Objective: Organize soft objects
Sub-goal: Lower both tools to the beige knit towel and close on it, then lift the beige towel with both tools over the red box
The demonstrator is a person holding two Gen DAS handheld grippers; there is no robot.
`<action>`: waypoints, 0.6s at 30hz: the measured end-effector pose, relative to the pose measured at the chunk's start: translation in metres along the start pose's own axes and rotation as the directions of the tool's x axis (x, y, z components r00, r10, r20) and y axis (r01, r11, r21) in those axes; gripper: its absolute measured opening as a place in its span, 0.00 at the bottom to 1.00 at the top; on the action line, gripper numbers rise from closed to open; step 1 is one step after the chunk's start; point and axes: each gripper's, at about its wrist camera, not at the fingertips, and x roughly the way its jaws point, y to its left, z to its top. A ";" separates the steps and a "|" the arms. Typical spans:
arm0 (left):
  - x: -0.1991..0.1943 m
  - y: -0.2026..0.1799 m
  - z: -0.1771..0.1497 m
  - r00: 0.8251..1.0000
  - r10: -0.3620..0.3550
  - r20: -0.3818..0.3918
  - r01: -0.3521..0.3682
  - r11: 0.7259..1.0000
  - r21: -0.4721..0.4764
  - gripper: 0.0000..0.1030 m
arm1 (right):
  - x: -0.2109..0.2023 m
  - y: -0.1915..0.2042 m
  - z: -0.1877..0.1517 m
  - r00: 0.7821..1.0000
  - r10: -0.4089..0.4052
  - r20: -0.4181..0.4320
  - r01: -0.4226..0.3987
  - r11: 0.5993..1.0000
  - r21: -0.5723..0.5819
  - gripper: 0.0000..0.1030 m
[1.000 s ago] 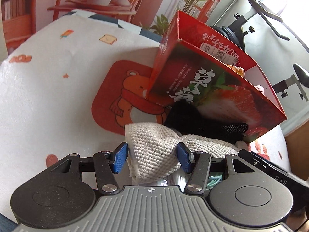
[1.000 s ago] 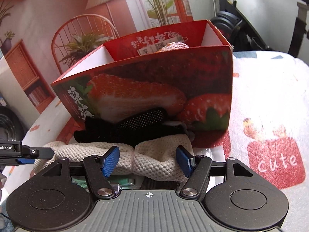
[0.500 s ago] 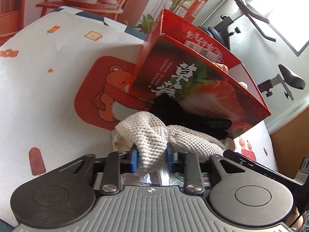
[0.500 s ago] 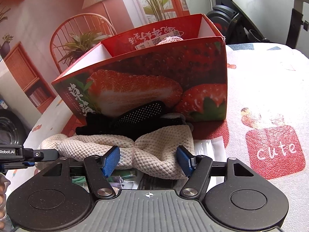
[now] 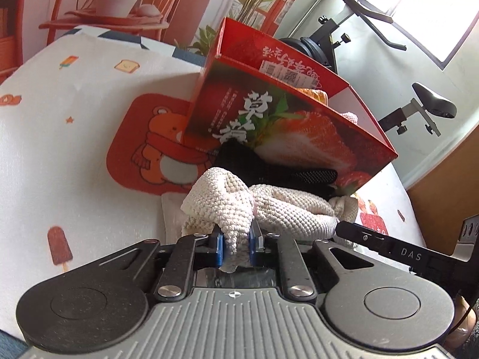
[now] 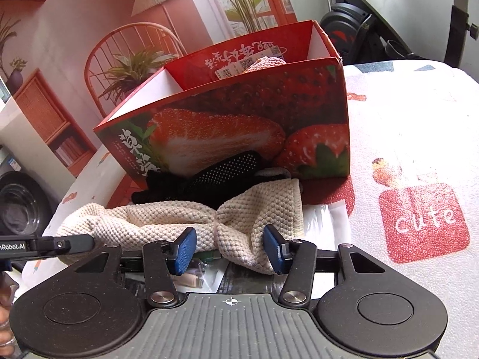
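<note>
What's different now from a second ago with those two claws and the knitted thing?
The left claw has pinched shut on one end of the cream knitted cloth, bunching it up. The right claw is closing around the other end. The red strawberry box and black glove stayed put.

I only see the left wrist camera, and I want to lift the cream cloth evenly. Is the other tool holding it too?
Observer: Not yet. The right tool straddles the cream cloth's other end with its jaws closing, and one pad is not touching it.
Operator: What's next to that end?
Observer: A red patch reading "cute" on the tablecloth, to the right of the strawberry box.
</note>
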 end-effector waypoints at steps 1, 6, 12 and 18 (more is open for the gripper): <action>0.000 0.001 -0.002 1.000 -0.004 -0.005 0.004 1.000 -0.002 0.16 | -0.001 0.001 -0.001 1.000 0.004 -0.004 -0.004 1.000 0.002 0.45; 0.005 0.004 -0.007 1.000 -0.011 -0.024 0.011 1.000 -0.014 0.16 | -0.004 0.003 -0.007 1.000 0.012 -0.014 -0.012 1.000 0.006 0.45; 0.016 0.016 -0.014 0.998 -0.022 -0.050 0.019 0.998 -0.062 0.17 | -0.009 0.002 -0.007 1.000 -0.006 0.019 0.006 1.000 0.011 0.45; 0.023 0.015 -0.017 0.998 -0.011 -0.056 0.008 0.999 -0.044 0.19 | -0.017 -0.005 0.007 0.992 -0.064 0.105 0.065 0.998 -0.008 0.45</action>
